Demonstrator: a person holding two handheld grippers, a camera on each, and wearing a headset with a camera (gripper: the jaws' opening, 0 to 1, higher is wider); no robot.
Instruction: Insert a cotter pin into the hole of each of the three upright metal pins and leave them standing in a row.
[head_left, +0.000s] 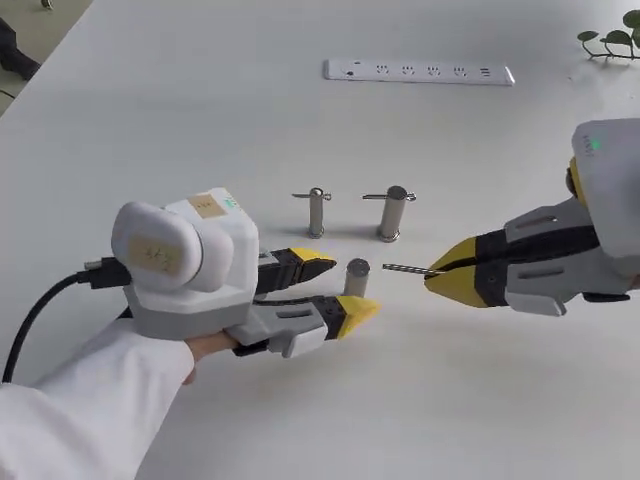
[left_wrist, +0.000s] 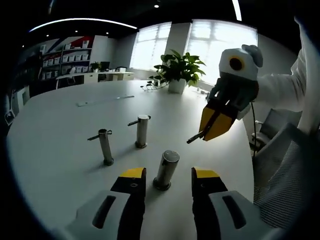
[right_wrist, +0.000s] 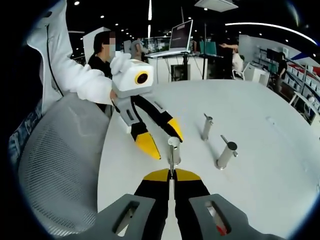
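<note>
Your left gripper (head_left: 347, 286) is spread open low over the white worktop (head_left: 450, 400), its yellow-tipped jaws flanking the nearest smooth steel pin (head_left: 356, 277) without gripping it. Your right gripper (head_left: 436, 272) is clenched on a thin wire cotter pin (head_left: 404, 268), which points at that pin's top. Beyond, a slim pin (head_left: 316, 212) and a thicker pin (head_left: 392, 214) stand upright, each with a cotter pin through it.
</note>
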